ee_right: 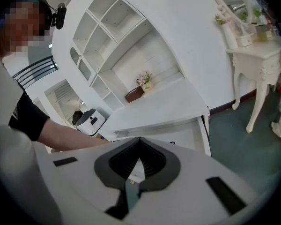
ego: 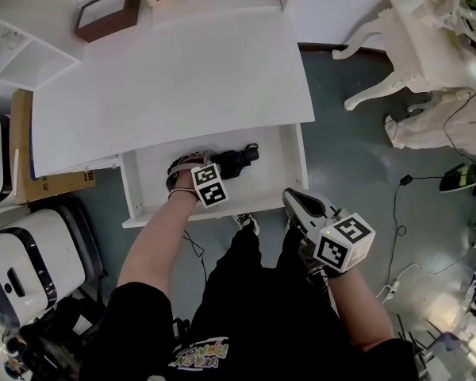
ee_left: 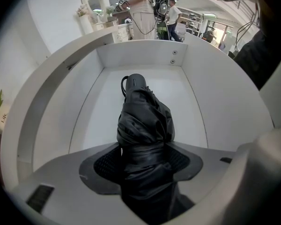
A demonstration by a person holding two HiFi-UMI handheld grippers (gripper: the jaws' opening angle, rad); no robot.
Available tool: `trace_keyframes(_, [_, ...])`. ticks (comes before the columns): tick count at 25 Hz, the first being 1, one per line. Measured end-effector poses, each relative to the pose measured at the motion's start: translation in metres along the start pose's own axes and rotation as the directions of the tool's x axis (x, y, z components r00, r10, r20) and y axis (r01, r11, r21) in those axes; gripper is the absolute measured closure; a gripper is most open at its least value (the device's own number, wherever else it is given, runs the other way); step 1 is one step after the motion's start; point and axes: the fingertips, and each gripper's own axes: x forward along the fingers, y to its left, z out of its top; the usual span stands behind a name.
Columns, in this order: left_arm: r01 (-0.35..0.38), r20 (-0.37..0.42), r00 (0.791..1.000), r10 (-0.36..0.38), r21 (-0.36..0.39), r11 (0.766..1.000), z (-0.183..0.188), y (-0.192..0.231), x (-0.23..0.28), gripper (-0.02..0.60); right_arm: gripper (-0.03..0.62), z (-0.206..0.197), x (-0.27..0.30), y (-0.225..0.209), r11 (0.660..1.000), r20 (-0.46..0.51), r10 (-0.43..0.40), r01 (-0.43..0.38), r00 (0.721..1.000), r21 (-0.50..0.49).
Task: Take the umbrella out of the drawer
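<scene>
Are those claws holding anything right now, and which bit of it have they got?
The left claw grips the black folded umbrella by its bundled fabric, handle end pointing away, inside the drawer. The right claw holds nothing.

Black folded umbrella (ee_left: 144, 139), lying in open white drawer (ego: 295, 159)

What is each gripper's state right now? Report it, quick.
Left gripper: closed on the black umbrella, inside the drawer.
Right gripper: closed, nothing between its jaws.
</scene>
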Motion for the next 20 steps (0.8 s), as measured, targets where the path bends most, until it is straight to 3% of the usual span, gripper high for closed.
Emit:
trace_keyframes(9, [-0.031, 0.027, 0.999, 0.031, -0.007, 1.000, 0.002, 0.000, -0.007, 0.322, 0.592, -0.006, -0.012, 0.002, 1.000, 0.020, -0.003, 0.003, 1.000, -0.002])
trace_keyframes(14, [-0.086, 0.074, 0.993, 0.090, -0.054, 0.995, 0.002, 0.003, -0.027, 0.325, 0.592, -0.005, -0.018, 0.000, 1.000, 0.029, 0.007, -0.007, 1.000, -0.014])
trace_keyframes(20, [-0.155, 0.105, 0.982, 0.158, -0.038, 0.987, 0.009, -0.008, -0.063, 0.325, 0.592, 0.003, -0.022, 0.005, 0.997, 0.034, 0.063, -0.062, 0.997, -0.041])
